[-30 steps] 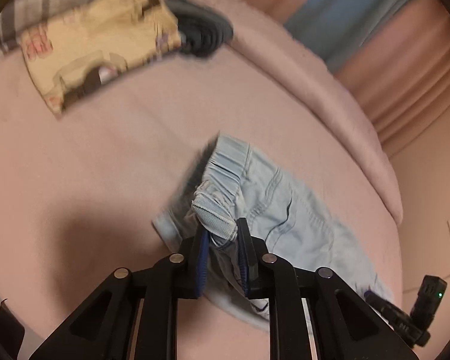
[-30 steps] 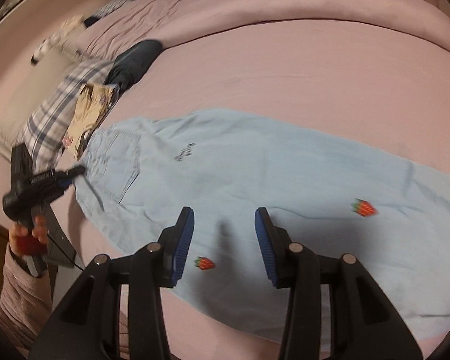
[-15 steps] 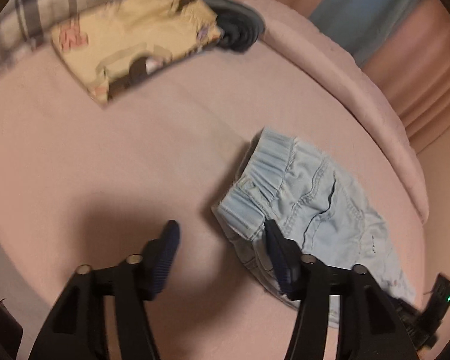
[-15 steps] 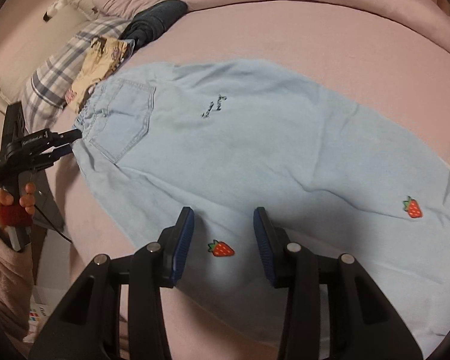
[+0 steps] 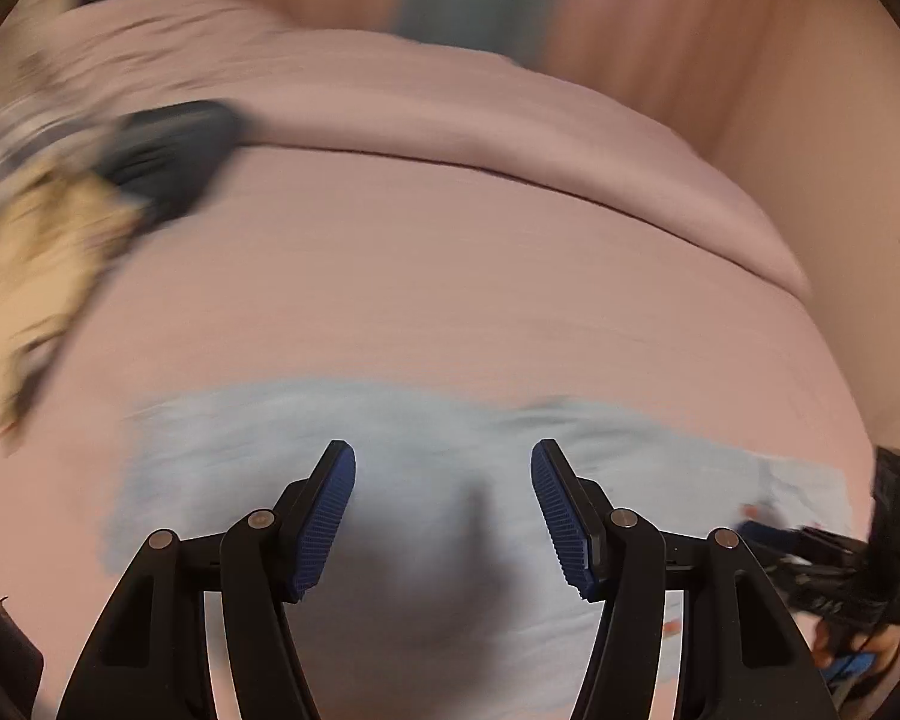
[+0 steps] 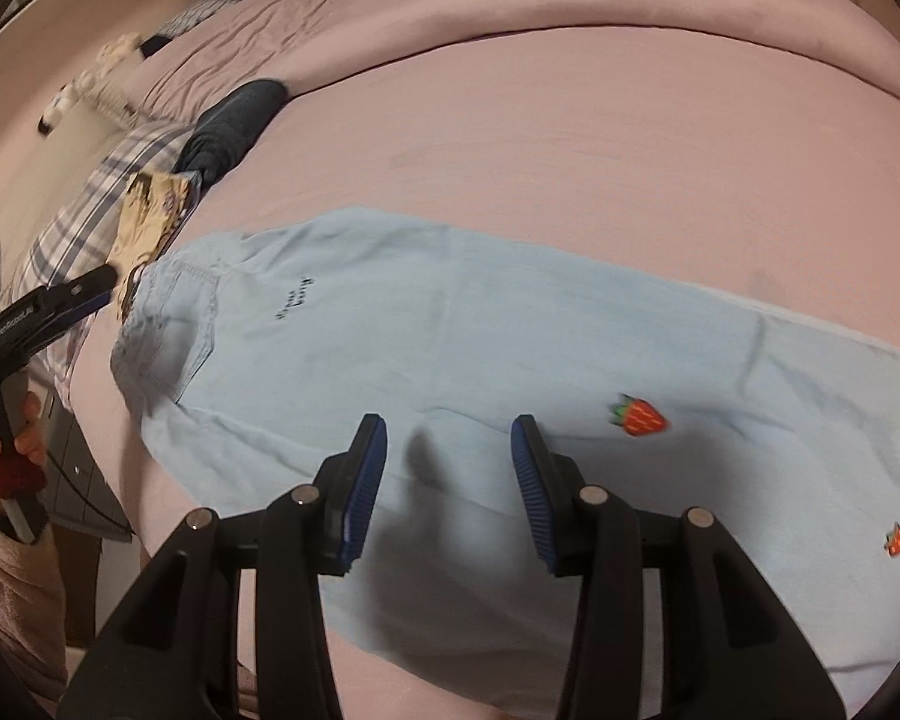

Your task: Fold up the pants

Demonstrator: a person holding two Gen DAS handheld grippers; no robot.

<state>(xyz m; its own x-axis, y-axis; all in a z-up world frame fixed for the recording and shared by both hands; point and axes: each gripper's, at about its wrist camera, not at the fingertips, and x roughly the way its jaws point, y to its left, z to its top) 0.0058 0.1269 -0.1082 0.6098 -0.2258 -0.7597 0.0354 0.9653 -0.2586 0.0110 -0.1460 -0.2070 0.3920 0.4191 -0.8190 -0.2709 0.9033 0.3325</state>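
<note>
1. Left wrist view, what moved: one second ago, shut tight on the stretchy waist of the pants. Now let go. Left claw [image 5: 443, 516] standing wide with nothing between its blue pads, and swung away from the waist so fast that the whole picture is smeared.
2. Left wrist view, now: pale blue pants [image 5: 426, 438] lying flat on the pink bed [image 5: 450, 276], right under and just ahead of the open claw. Dark shadow on the cloth between the two fingers. Yellow printed cloth [image 5: 36, 252] and a dark bundle [image 5: 168, 150] far up and to the left of the claw, well apart from the pants. Other claw peeking in at the right edge, low down.
3. Right wrist view, what moved: hardly anything in the claw itself. More of the pants showing than before, with the back pocket further to the left.
4. Right wrist view, now: right claw [image 6: 449, 486] half open, empty, hanging over the near edge of the pants [image 6: 450, 324]. Back pocket [image 6: 168, 330] up and left of the claw. Strawberry patch [image 6: 642, 415] just to the right of the claw, a smaller one further right and lower. Left claw [image 6: 99, 285] far off to the left, past the waist end, held by a hand [image 6: 6, 450].
5. Meaning for the job: pants spread out long and flat, no fold made yet. Probably time to pick new spots to pinch, maybe one end, to bring it over the other.
</note>
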